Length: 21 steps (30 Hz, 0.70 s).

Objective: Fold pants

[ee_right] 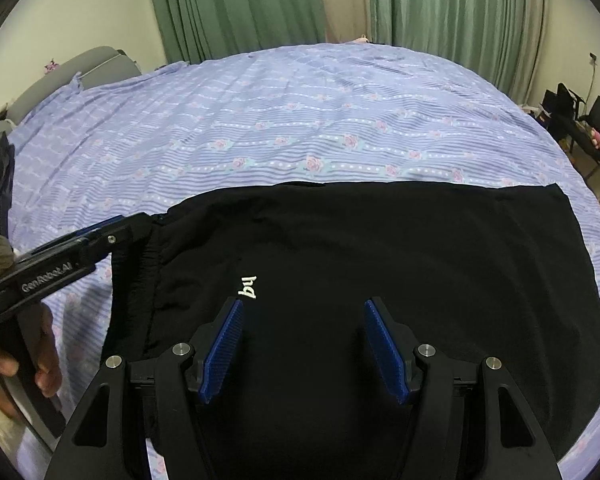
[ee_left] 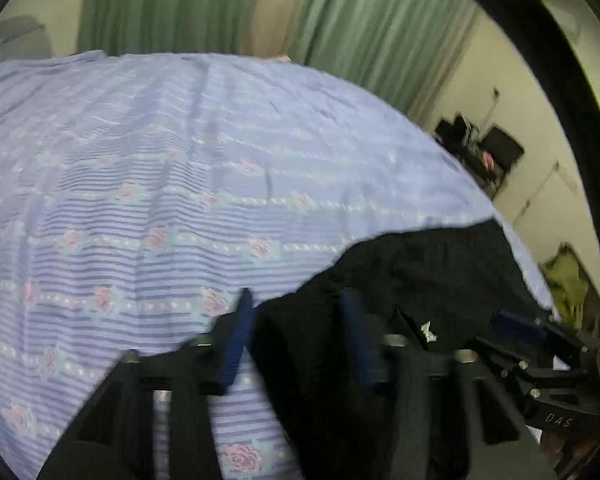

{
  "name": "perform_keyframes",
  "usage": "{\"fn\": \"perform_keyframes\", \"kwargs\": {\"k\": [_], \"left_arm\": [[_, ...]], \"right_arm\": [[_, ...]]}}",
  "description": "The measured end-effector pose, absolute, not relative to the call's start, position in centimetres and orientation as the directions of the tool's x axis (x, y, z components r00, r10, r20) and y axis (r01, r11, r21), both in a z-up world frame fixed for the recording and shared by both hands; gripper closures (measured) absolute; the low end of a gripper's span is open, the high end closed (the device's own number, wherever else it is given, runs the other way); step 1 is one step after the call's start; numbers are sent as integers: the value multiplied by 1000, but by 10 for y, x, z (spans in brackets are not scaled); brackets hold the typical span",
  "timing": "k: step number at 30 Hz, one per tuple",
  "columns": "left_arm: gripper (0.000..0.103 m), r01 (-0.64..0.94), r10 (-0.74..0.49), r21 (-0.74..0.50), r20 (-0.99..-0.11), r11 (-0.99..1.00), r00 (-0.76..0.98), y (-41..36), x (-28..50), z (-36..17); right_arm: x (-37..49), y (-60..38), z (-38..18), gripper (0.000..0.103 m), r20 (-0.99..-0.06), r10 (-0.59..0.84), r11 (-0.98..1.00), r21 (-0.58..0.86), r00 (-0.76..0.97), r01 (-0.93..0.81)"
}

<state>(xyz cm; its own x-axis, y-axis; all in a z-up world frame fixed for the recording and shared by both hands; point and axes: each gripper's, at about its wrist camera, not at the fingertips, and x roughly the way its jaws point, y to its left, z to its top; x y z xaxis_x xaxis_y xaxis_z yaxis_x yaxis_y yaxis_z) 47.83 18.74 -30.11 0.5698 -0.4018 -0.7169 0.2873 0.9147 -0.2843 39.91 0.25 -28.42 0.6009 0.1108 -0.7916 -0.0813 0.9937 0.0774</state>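
A bed covered by a lilac sheet [ee_right: 300, 120] with stripes and pink roses fills most of both views; green curtains [ee_right: 240, 4] hang across the top of the frame behind it. The black pants [ee_right: 400, 248] are spread flat on the sheet in the lower half of the right wrist view, with a small white logo [ee_right: 249, 287] seen left of centre. In the left wrist view, which is blurred, the pants [ee_left: 420, 264] occupy the lower right.

The right gripper [ee_right: 304, 344] is seen at the bottom centre of its own view, its blue pads [ee_right: 222, 350] set wide apart above the dark cloth, nothing between them. The left gripper [ee_right: 134, 224] enters that view from the left edge and meets the left edge of the pants; a hand [ee_right: 40, 356] is wrapped around its handle at lower left. Whether cloth is pinched there cannot be told. In its own view the left gripper [ee_left: 300, 340] shows blue pads clearly separated, black fabric lying between them.

A dark chair [ee_right: 596, 132] stands at the far right.
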Motion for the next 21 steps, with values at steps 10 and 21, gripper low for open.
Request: {"fn": "perform_keyframes", "kwargs": {"k": [10,21], "left_arm": [[94,236,-361,-273,-713,933,602,200,486,-292],[54,138,-256,-219,-741,966,620,214,488,-291]], "right_arm": [[397,11,-286,40,-783,122,992,69,609,-110],[396,10,-284,40,-773,126,991,67,622,-118]]}}
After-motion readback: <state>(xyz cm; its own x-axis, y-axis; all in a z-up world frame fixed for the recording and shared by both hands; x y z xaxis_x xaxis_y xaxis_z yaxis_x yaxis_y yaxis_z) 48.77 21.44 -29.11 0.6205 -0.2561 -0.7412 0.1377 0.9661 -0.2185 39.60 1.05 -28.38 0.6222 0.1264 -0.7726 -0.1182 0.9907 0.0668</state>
